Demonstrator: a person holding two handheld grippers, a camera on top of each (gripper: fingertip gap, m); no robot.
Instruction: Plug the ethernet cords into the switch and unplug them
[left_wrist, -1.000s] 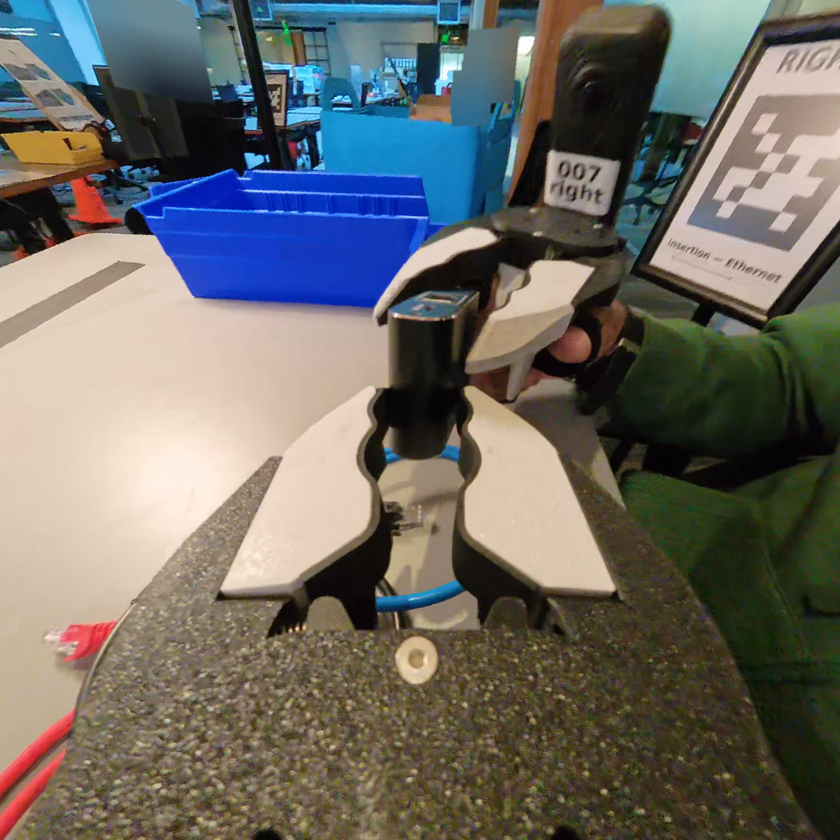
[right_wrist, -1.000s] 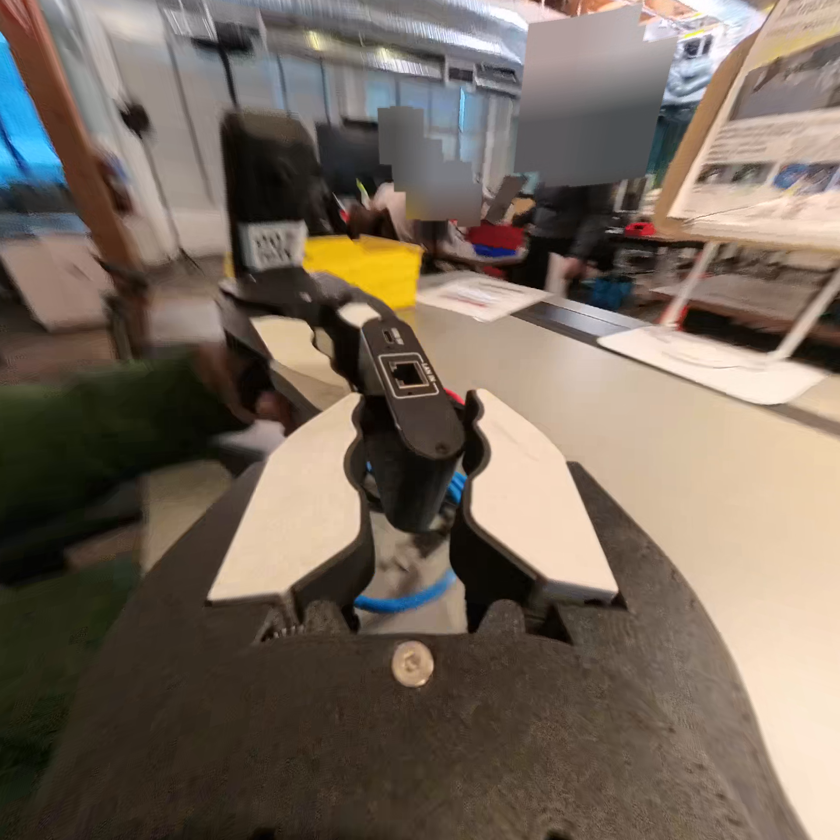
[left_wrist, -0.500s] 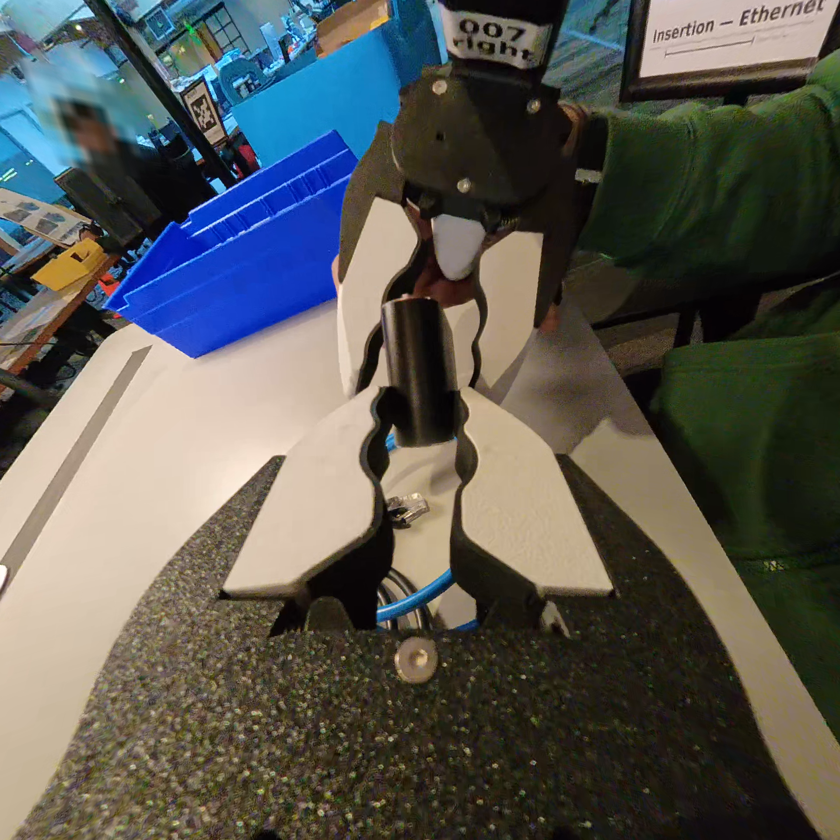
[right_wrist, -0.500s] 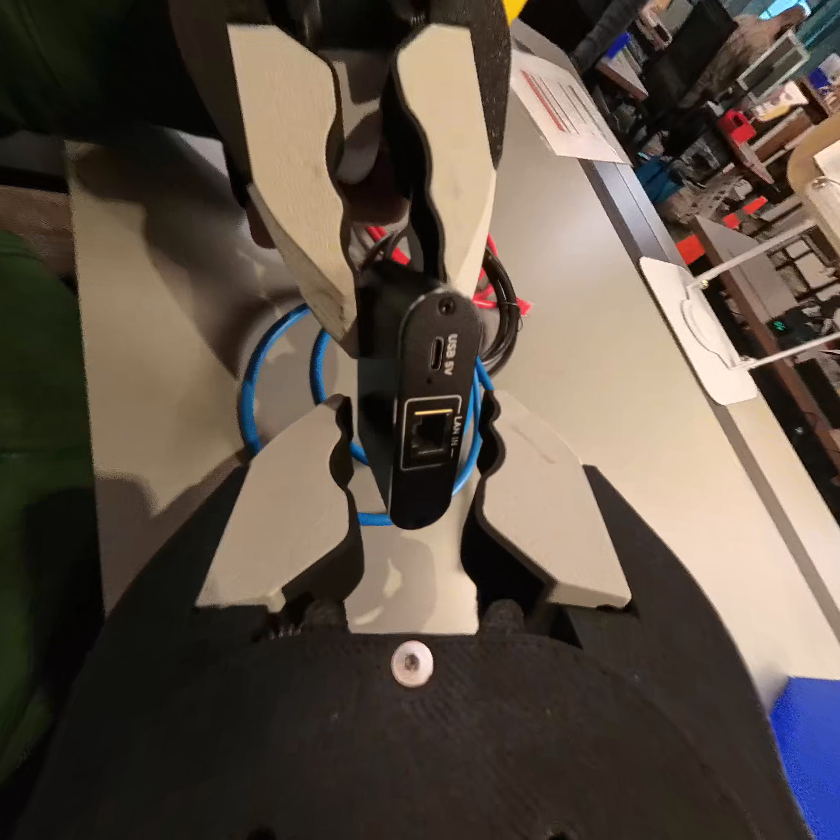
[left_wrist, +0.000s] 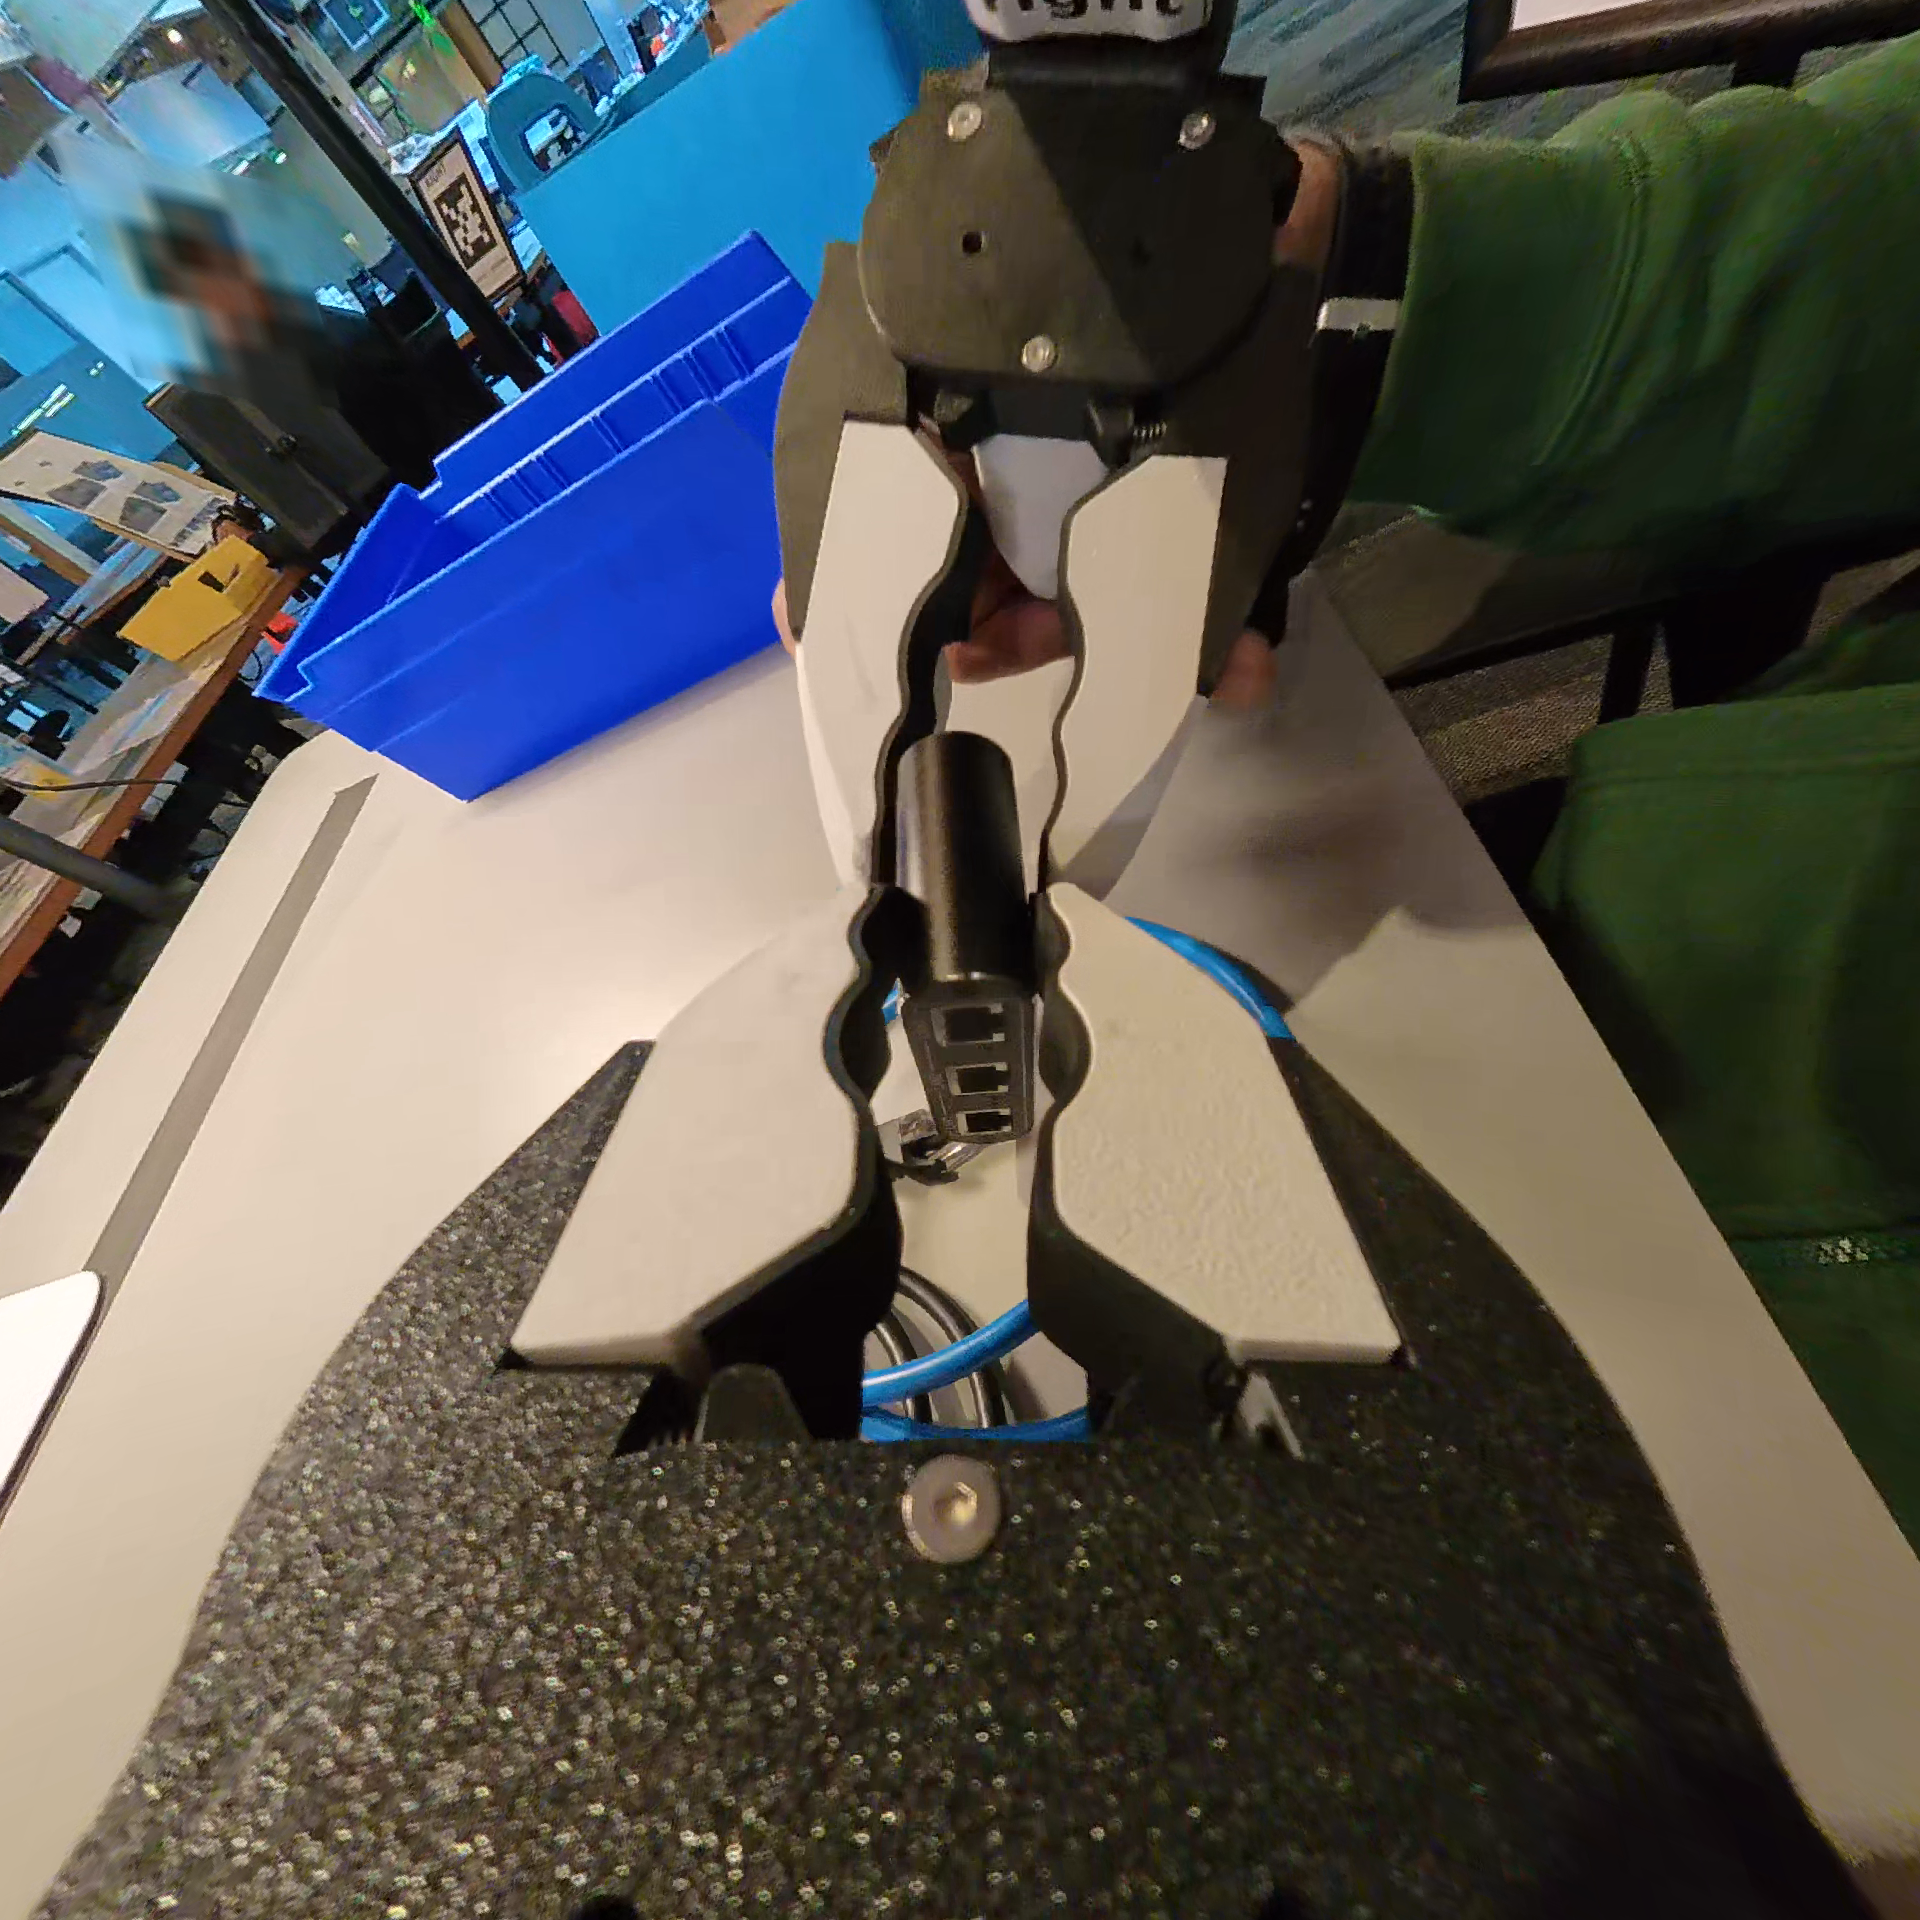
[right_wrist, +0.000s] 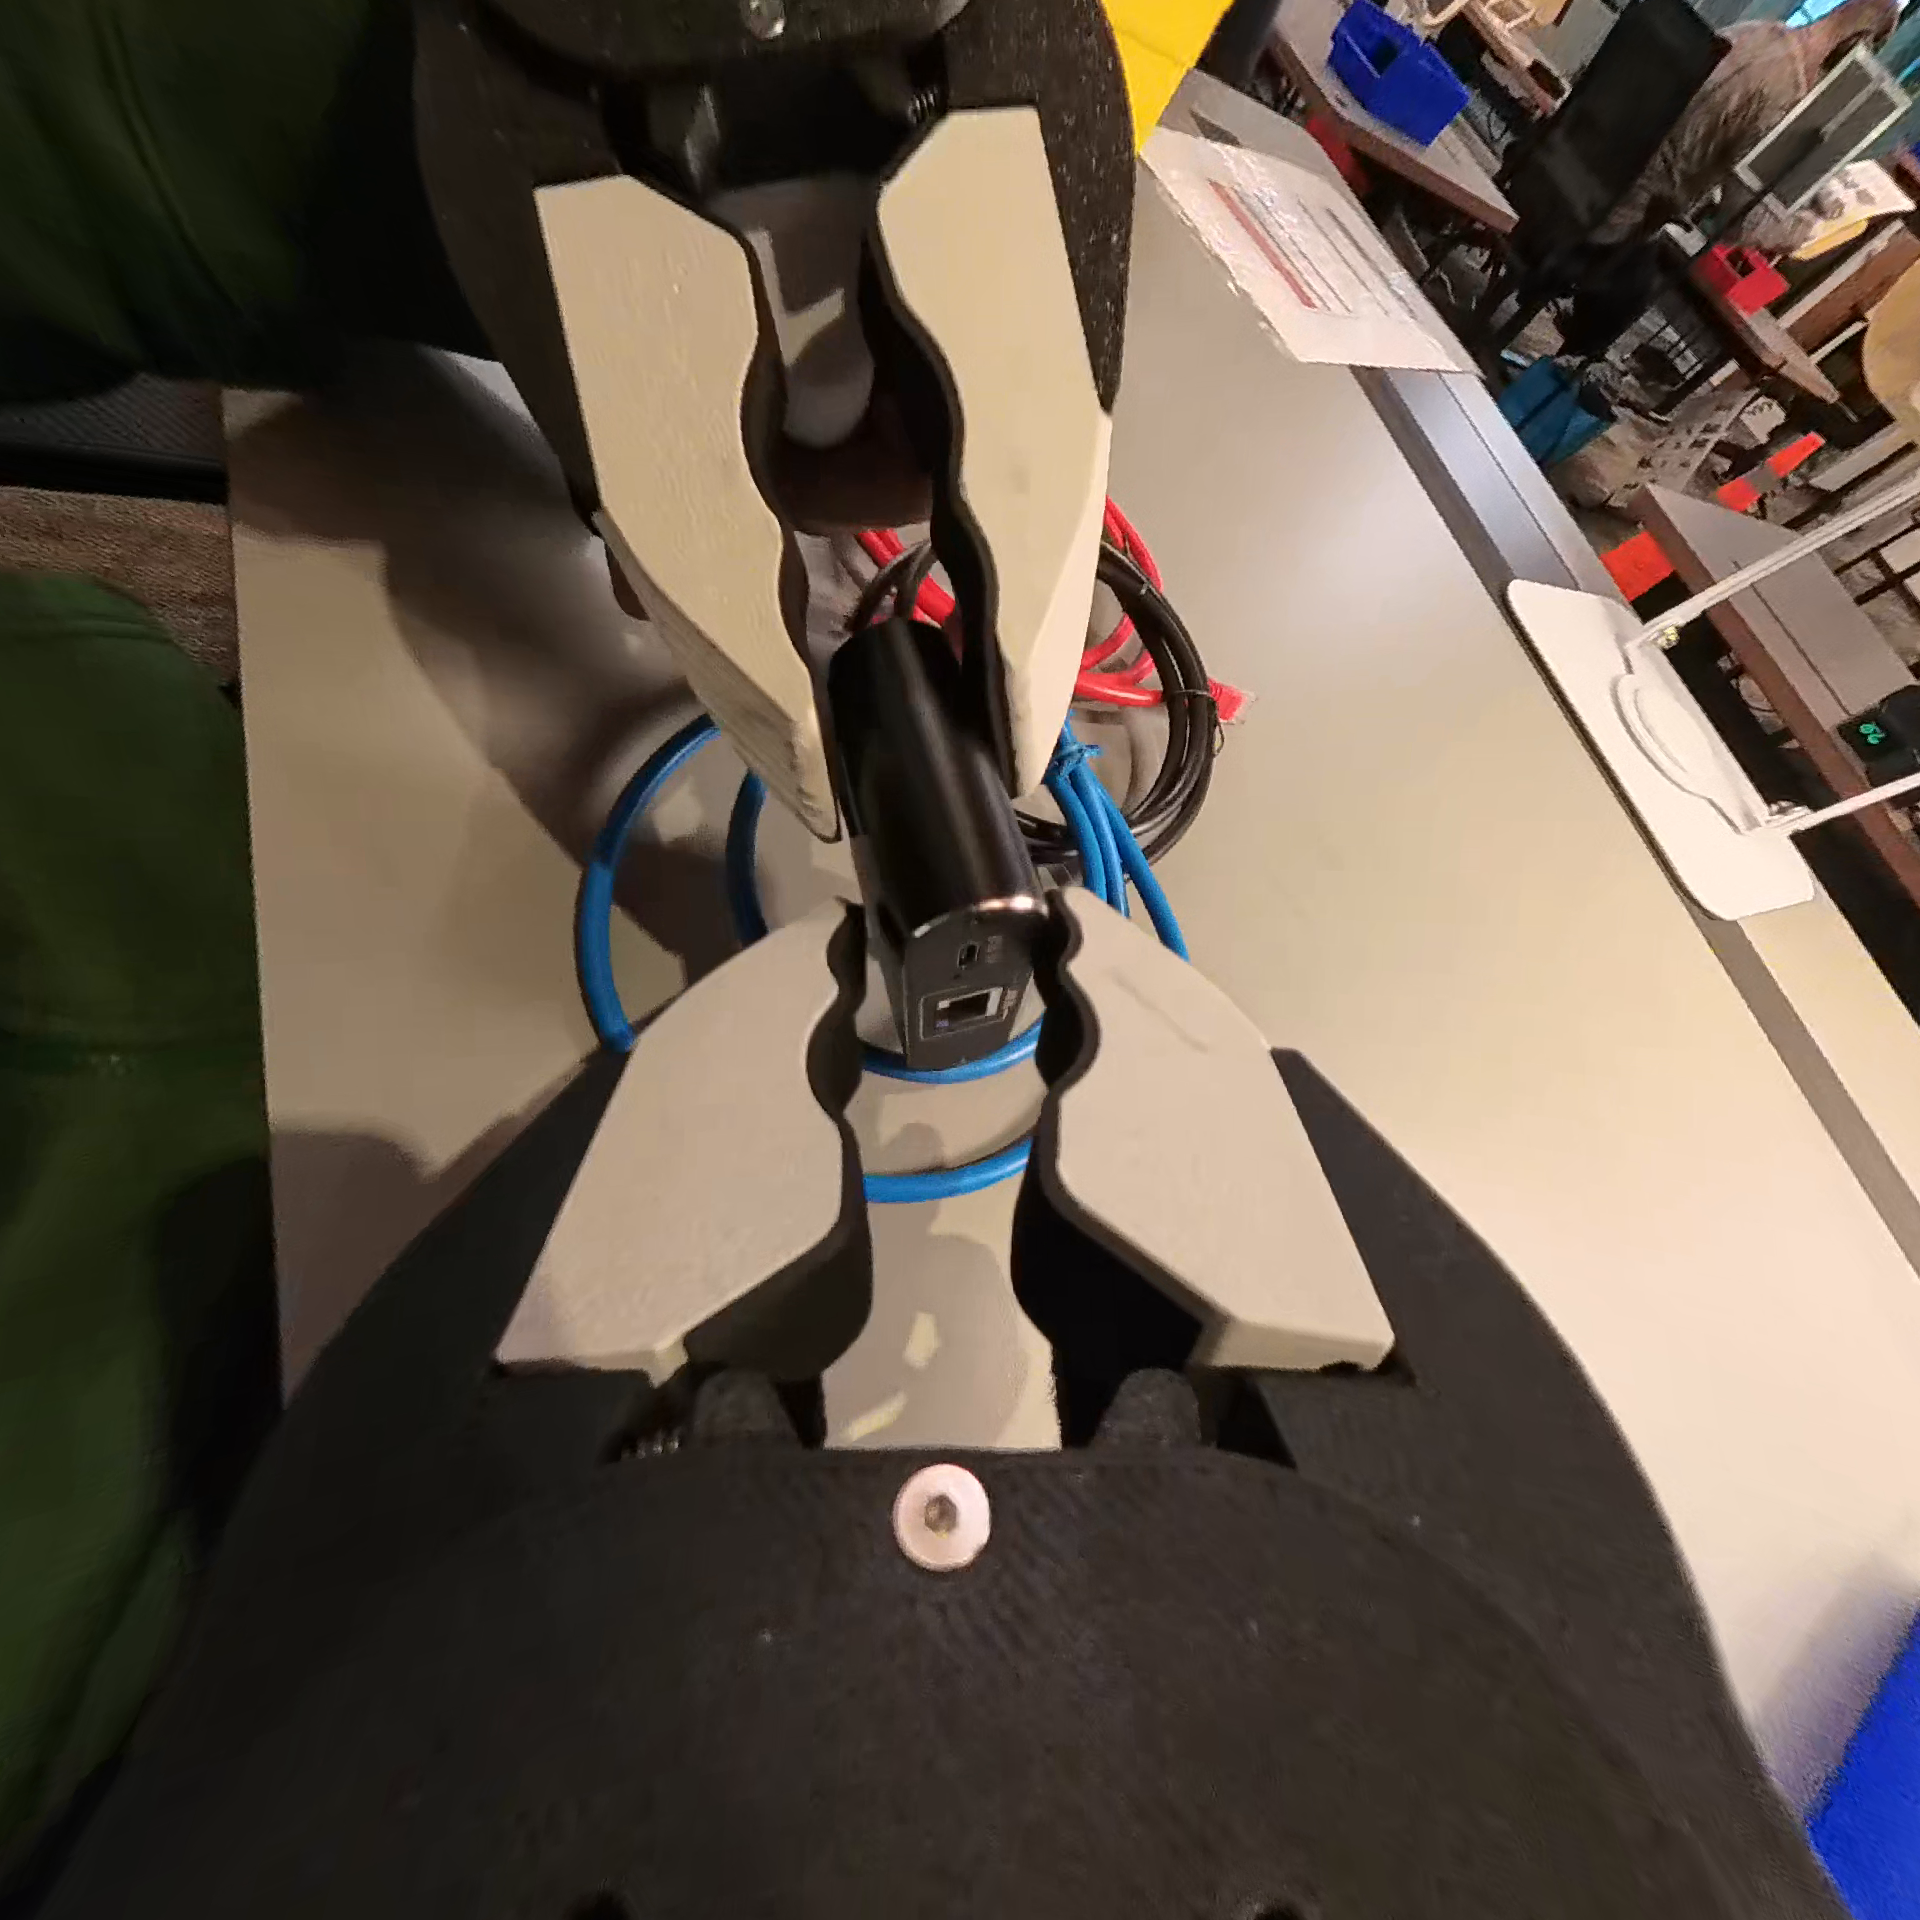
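Note:
A black switch (left_wrist: 961, 862) hangs above the table, held at both ends. My left gripper (left_wrist: 961, 925) is shut on the end with three empty ports. My right gripper (right_wrist: 945, 925) is shut on the other end, whose single port is empty. Each gripper shows opposite in the other's view: the right gripper (left_wrist: 966, 831) and the left gripper (right_wrist: 914, 800). A coiled blue ethernet cord (right_wrist: 623, 883) lies on the table under the switch, with a red cord (right_wrist: 1132, 644) behind it. A clear plug (left_wrist: 925, 1143) lies below the switch.
A black cable coil (right_wrist: 1174, 675) lies beside the red cord. A blue bin (left_wrist: 540, 623) stands at the table's far end. A white stand base (right_wrist: 1662, 769) and a sheet of paper (right_wrist: 1309, 249) sit toward one edge. A person's green sleeve (left_wrist: 1662, 312) is close by. My two grippers' fingertips are within a few centimetres of each other.
Both grippers tilted down over the table with the switch between them. The right gripper's fingers narrowed onto the switch's end. The left gripper kept its grip.

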